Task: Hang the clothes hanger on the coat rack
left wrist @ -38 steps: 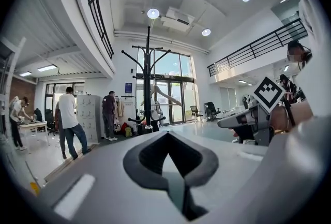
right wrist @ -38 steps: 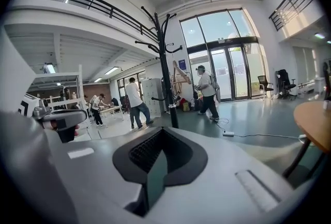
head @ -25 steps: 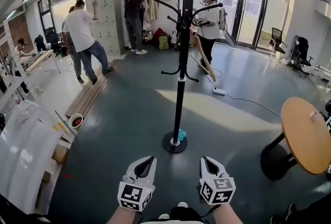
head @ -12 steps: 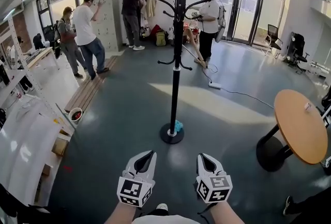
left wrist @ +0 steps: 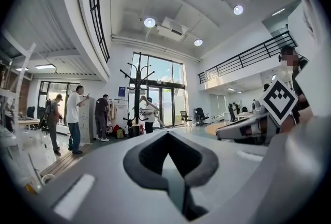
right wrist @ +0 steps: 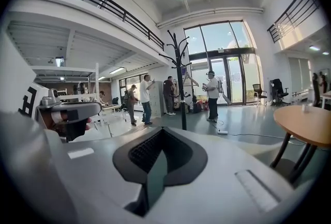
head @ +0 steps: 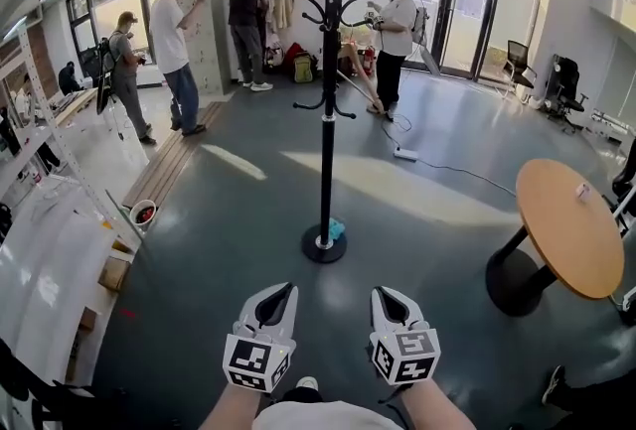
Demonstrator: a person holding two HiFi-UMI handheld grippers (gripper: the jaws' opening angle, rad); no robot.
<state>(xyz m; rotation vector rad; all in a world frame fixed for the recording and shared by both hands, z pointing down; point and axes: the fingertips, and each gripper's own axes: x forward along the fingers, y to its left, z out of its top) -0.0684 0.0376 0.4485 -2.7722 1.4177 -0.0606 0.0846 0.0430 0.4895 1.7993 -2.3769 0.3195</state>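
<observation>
The black coat rack stands on its round base in the middle of the grey floor, a few steps ahead of me. It also shows small and distant as the coat rack and the coat rack in the two gripper views. A thin, pale, hanger-like outline shows just right of the pole; I cannot tell whether it hangs on the rack. My left gripper and right gripper are side by side low in front of me, both pointing at the rack. Both are shut with nothing between their jaws.
A round wooden table stands to the right. Several people stand at the back near grey lockers and glass doors. White shelving lines the left side. A cable lies across the floor beyond the rack.
The coat rack has slid up and left in the head view and looks smaller, so I stand farther from it. Both grippers keep the same shut, empty pose.
</observation>
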